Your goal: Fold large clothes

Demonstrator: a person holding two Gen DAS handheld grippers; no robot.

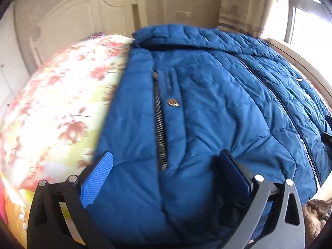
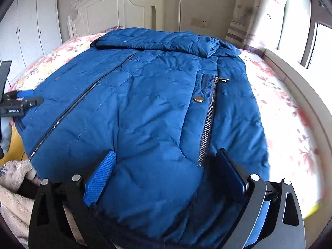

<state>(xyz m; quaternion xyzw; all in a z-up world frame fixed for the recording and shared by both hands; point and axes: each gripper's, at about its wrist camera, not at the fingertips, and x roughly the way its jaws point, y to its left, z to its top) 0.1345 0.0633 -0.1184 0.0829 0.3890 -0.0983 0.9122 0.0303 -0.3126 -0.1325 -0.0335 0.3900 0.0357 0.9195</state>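
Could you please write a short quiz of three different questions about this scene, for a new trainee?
1. True or false: the blue padded jacket lies spread on the floral bedsheet.
2. Multiple choice: in the right wrist view, the round snap button sits
A. on the hood
B. beside the sleeve zipper
C. on the bedsheet
3. Fill in the missing word: the fingers of the right gripper and the left gripper stand ____, with jacket fabric showing between them.

Key:
1. True.
2. B.
3. Open; neither gripper is clamped on anything.
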